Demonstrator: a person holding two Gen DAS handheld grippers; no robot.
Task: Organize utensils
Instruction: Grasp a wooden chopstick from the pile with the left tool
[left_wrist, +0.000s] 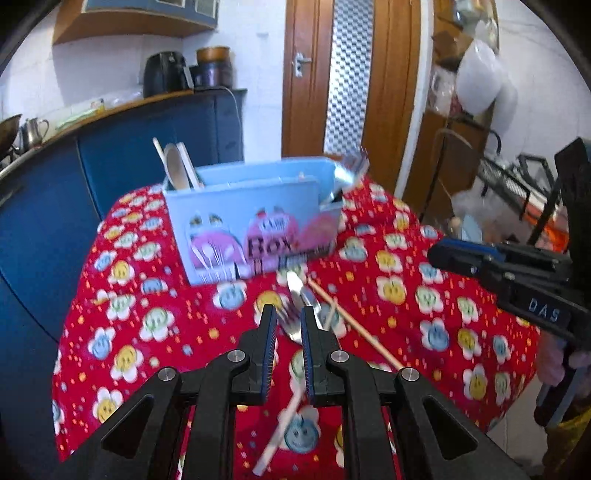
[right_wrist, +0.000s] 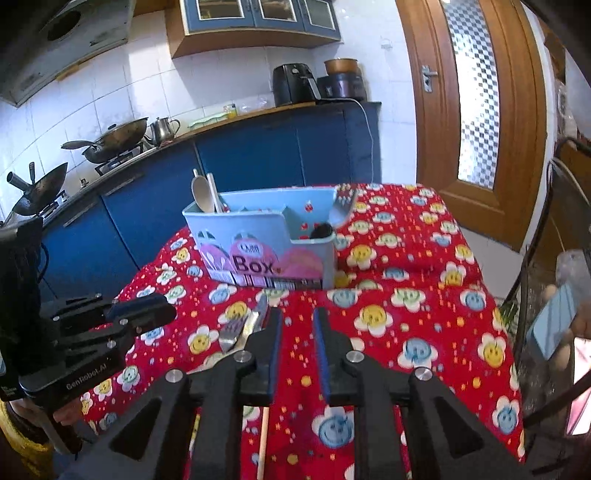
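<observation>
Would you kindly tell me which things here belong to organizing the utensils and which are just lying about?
Job:
blue box
loose fork
chopstick
wooden spoon already in the box

Lying about:
woks
kettle
air fryer

— You get bright, even daylight in both views; the patterned door glass (right_wrist: 476, 92) glows at the upper right.

— And sharpness?

— Your left wrist view smears: the blue box (left_wrist: 255, 229) and the fork (left_wrist: 354, 166) look soft. Your right wrist view is crisper. Fisheye bends the edges and the corners go black.
</observation>
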